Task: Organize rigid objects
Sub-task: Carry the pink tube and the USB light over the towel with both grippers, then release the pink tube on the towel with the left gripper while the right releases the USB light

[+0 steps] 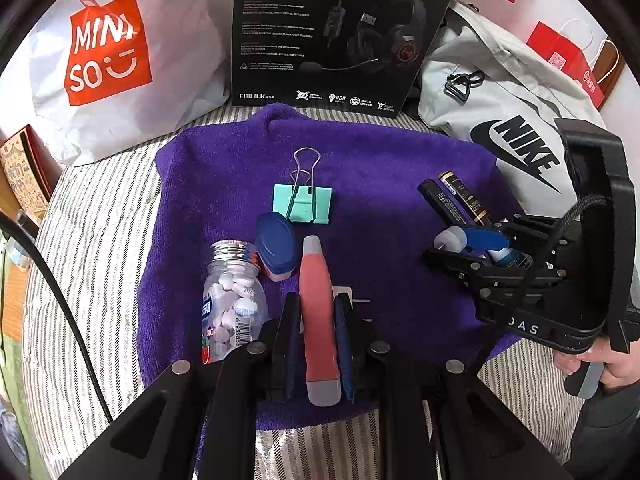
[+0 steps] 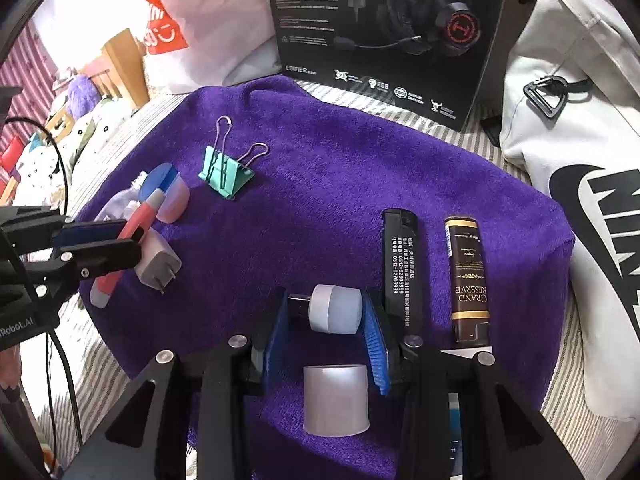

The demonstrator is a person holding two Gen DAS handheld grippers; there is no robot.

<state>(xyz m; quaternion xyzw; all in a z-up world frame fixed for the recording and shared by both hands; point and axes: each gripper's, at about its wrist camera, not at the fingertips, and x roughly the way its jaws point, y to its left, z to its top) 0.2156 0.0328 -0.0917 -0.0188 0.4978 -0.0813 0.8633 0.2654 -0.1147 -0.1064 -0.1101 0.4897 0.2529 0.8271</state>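
On the purple towel my left gripper is shut on a red pen-shaped tool with grey ends; the right wrist view shows that gripper above a white charger plug. My right gripper is shut on a small white USB light, held crosswise between the blue pads. A white cap lies under it. A black tube and a brown tube lie side by side to its right. A teal binder clip, a blue-lidded pink pot and a pill bottle lie nearby.
A black headset box stands at the towel's far edge, between a white Miniso bag on the left and a grey Nike bag on the right. A black cable crosses the striped bedsheet. A hand holds the right gripper.
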